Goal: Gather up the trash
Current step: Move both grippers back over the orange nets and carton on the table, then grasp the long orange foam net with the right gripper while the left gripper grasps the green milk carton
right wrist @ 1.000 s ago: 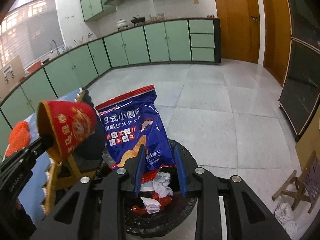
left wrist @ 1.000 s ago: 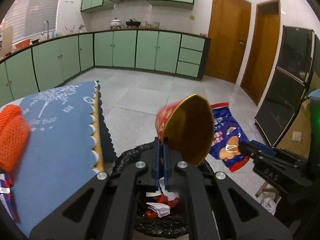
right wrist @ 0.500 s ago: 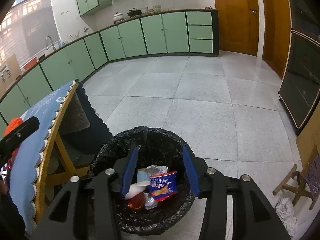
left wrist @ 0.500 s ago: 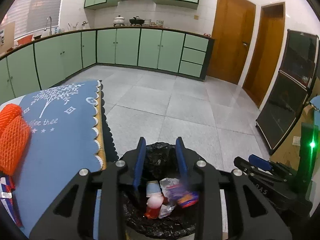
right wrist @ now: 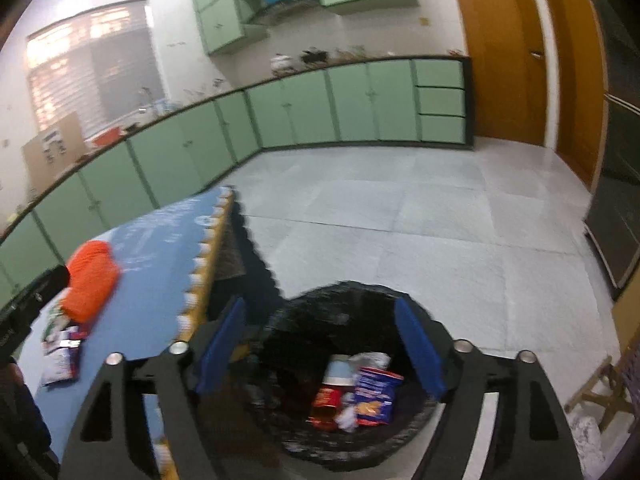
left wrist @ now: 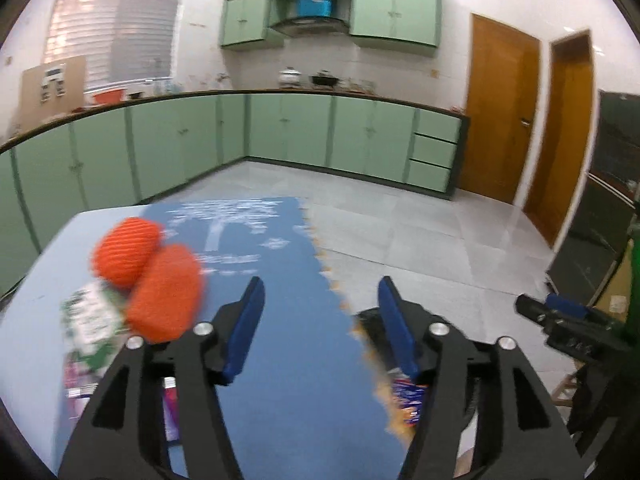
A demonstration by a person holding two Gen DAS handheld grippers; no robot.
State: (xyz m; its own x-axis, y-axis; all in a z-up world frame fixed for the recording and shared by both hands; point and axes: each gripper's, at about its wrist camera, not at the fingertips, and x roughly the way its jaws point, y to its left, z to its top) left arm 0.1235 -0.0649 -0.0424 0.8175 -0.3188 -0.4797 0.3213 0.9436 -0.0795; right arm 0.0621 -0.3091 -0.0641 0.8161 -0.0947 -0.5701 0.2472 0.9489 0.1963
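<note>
My left gripper (left wrist: 320, 328) is open and empty over the blue tablecloth (left wrist: 280, 344). Two orange mesh bundles (left wrist: 160, 284) and crumpled wrappers (left wrist: 92, 324) lie on the table to its left. My right gripper (right wrist: 320, 356) is open and empty above the black-lined trash bin (right wrist: 340, 312). In the bin lie the blue snack bag (right wrist: 376, 396), the red cup (right wrist: 326, 402) and a pale cup (right wrist: 339, 370). The orange bundles (right wrist: 90, 280) and wrappers (right wrist: 62, 356) also show in the right wrist view, left of the bin.
Green kitchen cabinets (left wrist: 280, 132) line the far walls, with wooden doors (left wrist: 500, 120) at the right. The tiled floor (right wrist: 400, 220) spreads beyond the bin. A small wooden stool (right wrist: 600, 392) stands right of the bin. The right gripper's body (left wrist: 572, 320) shows at the left view's right edge.
Both grippers let go: the red cup and the blue snack bag dropped into the bin. The jaws opened wider. The left gripper swung left from the bin to over the table.
</note>
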